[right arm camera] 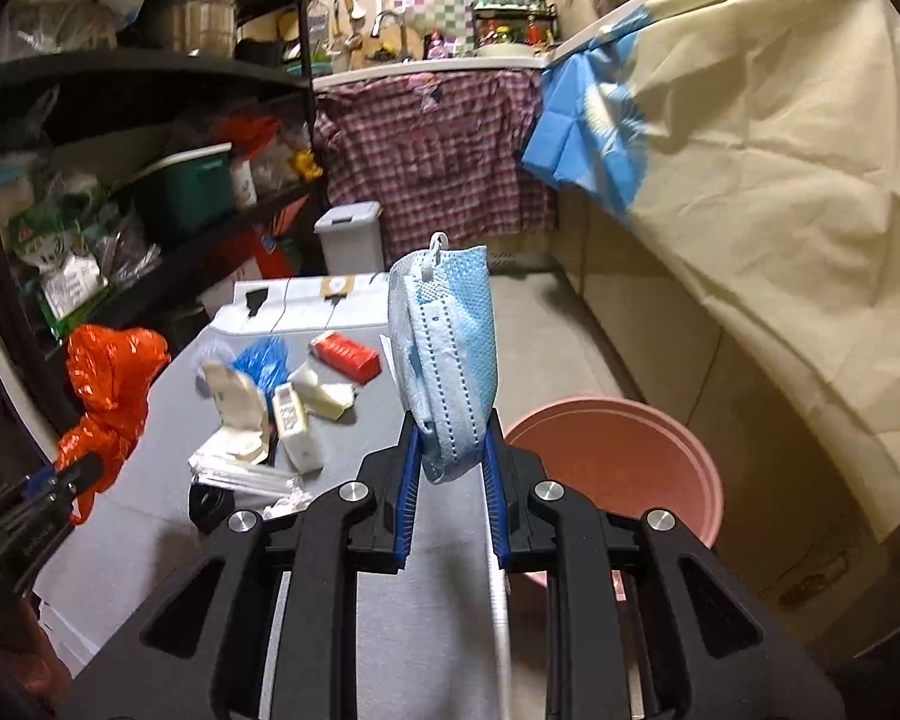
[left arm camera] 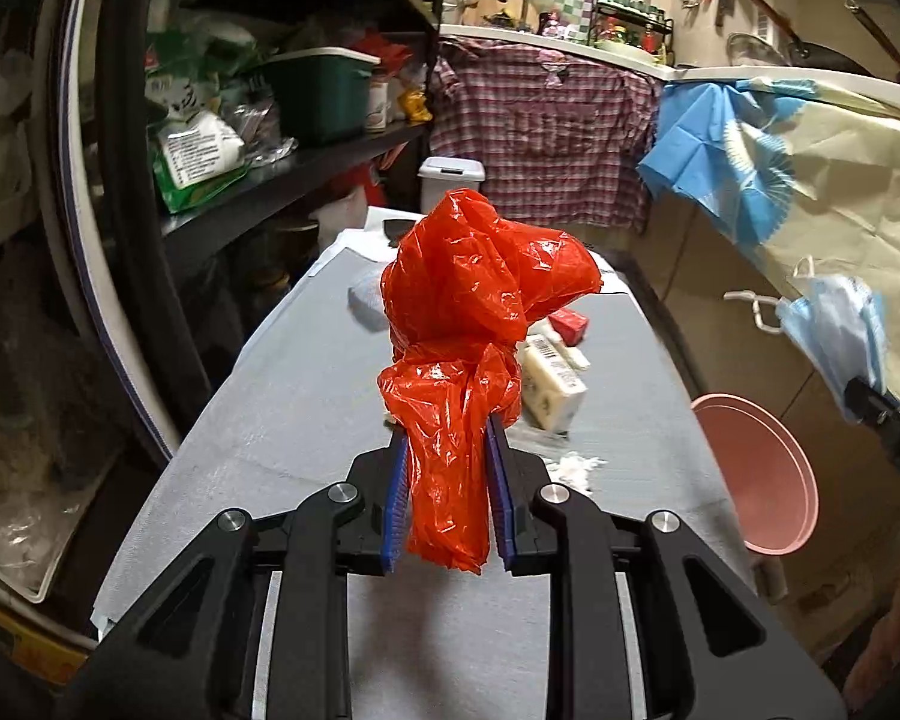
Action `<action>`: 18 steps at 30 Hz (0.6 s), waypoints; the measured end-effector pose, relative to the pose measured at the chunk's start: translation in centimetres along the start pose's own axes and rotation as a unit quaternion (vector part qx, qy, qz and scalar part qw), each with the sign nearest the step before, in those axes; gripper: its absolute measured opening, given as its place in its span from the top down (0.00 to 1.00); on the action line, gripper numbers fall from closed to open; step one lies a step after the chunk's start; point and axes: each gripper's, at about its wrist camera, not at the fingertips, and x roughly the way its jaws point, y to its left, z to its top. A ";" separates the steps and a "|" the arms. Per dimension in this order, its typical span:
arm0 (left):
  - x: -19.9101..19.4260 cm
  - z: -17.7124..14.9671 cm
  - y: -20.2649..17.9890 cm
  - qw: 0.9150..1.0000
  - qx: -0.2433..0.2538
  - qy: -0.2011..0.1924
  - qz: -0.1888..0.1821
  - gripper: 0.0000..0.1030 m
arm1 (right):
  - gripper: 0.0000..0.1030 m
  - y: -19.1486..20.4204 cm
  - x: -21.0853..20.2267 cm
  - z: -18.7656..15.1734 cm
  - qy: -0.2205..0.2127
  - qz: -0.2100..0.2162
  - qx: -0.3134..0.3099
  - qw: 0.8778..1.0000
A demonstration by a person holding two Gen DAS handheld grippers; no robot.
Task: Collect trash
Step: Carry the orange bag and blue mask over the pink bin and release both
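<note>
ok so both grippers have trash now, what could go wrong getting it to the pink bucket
1. The face mask is pinched only at its lower end by the right gripper, so it may slip out.
2. The orange plastic bag billows above the left gripper and could snag.
3. The pink bucket sits beside the table, so a drop could miss.

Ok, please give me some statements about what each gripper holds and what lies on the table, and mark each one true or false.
1. The left gripper is closed on a crumpled orange plastic bag. True.
2. The right gripper is empty. False: its fingers clamp a blue face mask.
3. The pink basin stands on the table. False: it sits on the floor beside the table.
4. A red carton lies on the table. True.
5. Both held items rest on the table. False: both are lifted above it.
</note>
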 end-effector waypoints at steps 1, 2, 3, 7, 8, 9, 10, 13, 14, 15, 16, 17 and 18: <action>-0.2 0.0 -0.3 1.000 0.002 0.001 -0.005 0.77 | 0.80 -0.7 -0.5 0.4 -0.002 -0.002 0.001 1.000; -0.3 0.1 -0.6 1.000 0.004 0.002 -0.008 0.77 | 0.80 -1.1 -0.8 0.6 -0.002 -0.003 0.002 1.000; -0.4 0.1 -0.9 1.000 0.006 0.003 -0.012 0.77 | 0.80 -1.9 -1.3 0.9 -0.004 -0.005 0.004 1.000; -1.3 0.4 -2.7 0.999 0.021 0.001 -0.031 0.77 | 0.80 -4.1 -2.4 1.9 -0.009 -0.014 0.007 1.000; -1.5 0.4 -3.2 0.999 0.025 0.001 -0.035 0.77 | 0.80 -4.8 -2.6 2.1 -0.010 -0.017 0.006 1.000; -1.6 0.6 -3.7 0.999 0.028 0.002 -0.041 0.77 | 0.80 -5.2 -2.6 2.3 -0.011 -0.020 0.006 1.000; -1.7 0.7 -4.4 0.998 0.030 0.004 -0.049 0.77 | 0.80 -6.0 -2.7 2.6 -0.012 -0.023 0.005 1.000; -2.1 1.1 -6.4 0.996 0.047 0.003 -0.071 0.77 | 0.80 -8.4 -2.7 3.4 -0.015 -0.035 0.010 0.999; -2.2 1.1 -7.1 0.996 0.054 0.001 -0.077 0.77 | 0.80 -9.1 -2.7 3.5 -0.015 -0.038 0.013 0.999; -2.2 1.2 -7.7 0.995 0.059 0.002 -0.085 0.77 | 0.80 -10.0 -2.5 3.7 -0.014 -0.042 0.018 0.999; -2.0 1.3 -8.5 0.993 0.064 0.006 -0.095 0.77 | 0.80 -10.5 -2.3 3.8 -0.013 -0.045 0.020 0.999; -1.8 1.4 -9.3 0.992 0.066 0.011 -0.104 0.77 | 0.80 -11.1 -2.0 3.9 -0.011 -0.048 0.021 0.999; -1.6 1.5 -10.0 0.991 0.068 0.015 -0.112 0.77 | 0.80 -11.6 -1.6 3.8 -0.008 -0.051 0.023 0.998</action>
